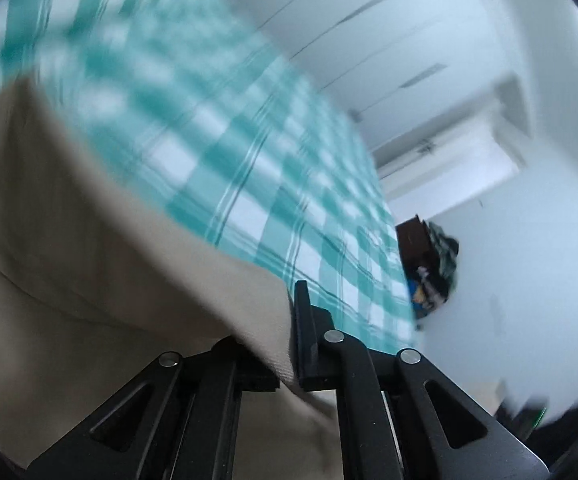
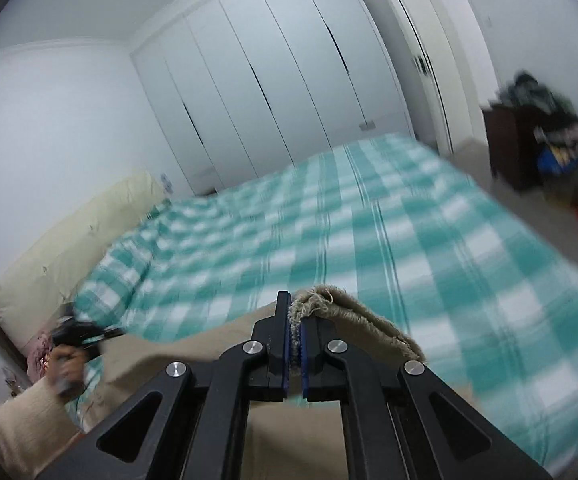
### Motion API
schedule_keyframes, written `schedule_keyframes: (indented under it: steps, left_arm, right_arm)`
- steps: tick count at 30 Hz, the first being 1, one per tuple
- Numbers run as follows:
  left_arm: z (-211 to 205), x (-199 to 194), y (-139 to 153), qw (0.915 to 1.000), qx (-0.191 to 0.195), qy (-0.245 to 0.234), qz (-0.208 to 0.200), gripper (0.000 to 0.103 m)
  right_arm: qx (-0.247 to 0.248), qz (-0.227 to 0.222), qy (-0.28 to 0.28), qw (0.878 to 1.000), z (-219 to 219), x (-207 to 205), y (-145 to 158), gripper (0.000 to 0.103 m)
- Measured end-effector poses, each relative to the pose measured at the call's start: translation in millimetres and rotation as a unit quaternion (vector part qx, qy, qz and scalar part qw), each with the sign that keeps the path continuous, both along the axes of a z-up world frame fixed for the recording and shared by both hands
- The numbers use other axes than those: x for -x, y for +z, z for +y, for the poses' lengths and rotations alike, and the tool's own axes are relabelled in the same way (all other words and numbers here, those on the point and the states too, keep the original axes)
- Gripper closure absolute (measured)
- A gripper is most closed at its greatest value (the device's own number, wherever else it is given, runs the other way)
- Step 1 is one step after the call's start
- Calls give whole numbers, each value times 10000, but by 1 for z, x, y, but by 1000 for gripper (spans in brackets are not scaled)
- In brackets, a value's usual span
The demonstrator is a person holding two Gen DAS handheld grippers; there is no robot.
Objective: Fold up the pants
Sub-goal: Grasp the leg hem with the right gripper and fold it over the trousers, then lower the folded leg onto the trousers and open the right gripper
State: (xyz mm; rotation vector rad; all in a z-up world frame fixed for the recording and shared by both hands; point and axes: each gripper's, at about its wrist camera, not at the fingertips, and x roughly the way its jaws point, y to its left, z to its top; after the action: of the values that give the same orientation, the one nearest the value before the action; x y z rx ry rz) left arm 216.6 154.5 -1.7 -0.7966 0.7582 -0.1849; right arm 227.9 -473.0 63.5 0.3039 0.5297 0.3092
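The beige pants hang lifted above the bed, blurred by motion. My left gripper is shut on a beige edge of them; the cloth drapes over its left finger and hides it. My right gripper is shut on a frayed hem of the pants, the cloth trailing right and down. In the right wrist view the other gripper shows at the far left, in a hand with a cream sleeve, with the pants stretched between the two.
The bed carries a teal and white checked sheet, also in the left wrist view. A cream headboard cushion lies at its left. White wardrobe doors stand behind. A dark cabinet piled with clothes stands at the right.
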Motion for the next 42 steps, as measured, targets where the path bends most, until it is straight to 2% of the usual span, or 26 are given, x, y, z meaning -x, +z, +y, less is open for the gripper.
schedule_keyframes:
  steps: [1,2,3,5,6,8,9,10,12,14,18,21,22,24,25,27,29,31,33,35,38,42]
  left_arm:
    - [-4,23,4,9994,-307,-83,-145,97]
    - [-9,41,-3,9984,-513,-186,-109,96]
    - [-16,57,-19,9974,-634,-322,88,95]
    - [-42,78,-79,9897,-750,-766,953,95]
    - [-57,87,-117,9805,-797,-1036,1465,96]
    - [-71,97,-155,9716,-745,-1106,1954,96]
    - [-74,101,-167,9700,-673,-1071,2078,96]
    - [-75,102,-168,9719,-669,-956,2047,96]
    - [-74,97,-158,9723,-763,-1003,1969,96]
    - [-74,90,-147,9740,-842,-1044,1828,96]
    - [-76,59,-122,9806,-931,-906,1468,96]
    - [-71,42,-93,9893,-844,-642,1007,97]
    - [-68,43,-77,9927,-774,-565,738,97]
    - [-68,57,-62,9937,-889,-569,367,97]
    - [-77,59,-68,9919,-1026,-644,377,97]
    - [-93,65,-100,9837,-1305,-944,795,97]
    - [-105,72,-151,9705,-1344,-1262,1551,97]
    - [-109,80,-174,9637,-1424,-1355,1809,97]
    - [-110,79,-175,9630,-1513,-1398,1737,97]
    - [-109,75,-171,9630,-1501,-1407,1742,96]
    - [-113,70,-167,9631,-1579,-1374,1692,96]
    - [-124,75,-179,9518,-1975,-1499,1807,93]
  right_arm:
    - [-61,-82,91,9999,-9,-6,6,99]
    - [-187,-65,205,9996,-19,-9,6,99]
    - [-297,70,320,9990,-27,-11,2,99]
    - [-380,664,395,9963,-48,-9,-29,99]
    - [-358,1089,348,9928,-57,-6,-55,99]
    - [-35,1955,31,9807,-70,-1,-113,99]
    - [132,2300,-127,9730,-76,2,-139,99]
    - [219,2671,-301,9629,-84,8,-170,99]
    - [208,3056,-515,9505,-94,17,-204,99]
    - [247,3100,-584,9486,-96,22,-214,99]
    - [512,2902,-589,9538,-91,16,-205,99]
    - [583,2542,-630,9633,-89,-2,-176,99]
    - [598,2355,-649,9679,-89,-7,-162,99]
    - [677,1721,-612,9808,-87,-6,-123,99]
    - [721,1396,-560,9860,-84,0,-107,99]
    - [934,1206,-531,9869,-86,9,-96,99]
    - [978,1628,-559,9802,-95,12,-118,99]
    - [923,2317,-650,9662,-107,14,-162,99]
    - [1043,2772,-706,9525,-109,20,-200,99]
    - [1255,2832,-745,9479,-107,24,-212,99]
    - [1314,2797,-837,9474,-107,22,-215,99]
    - [1660,2721,-789,9445,-101,17,-215,99]
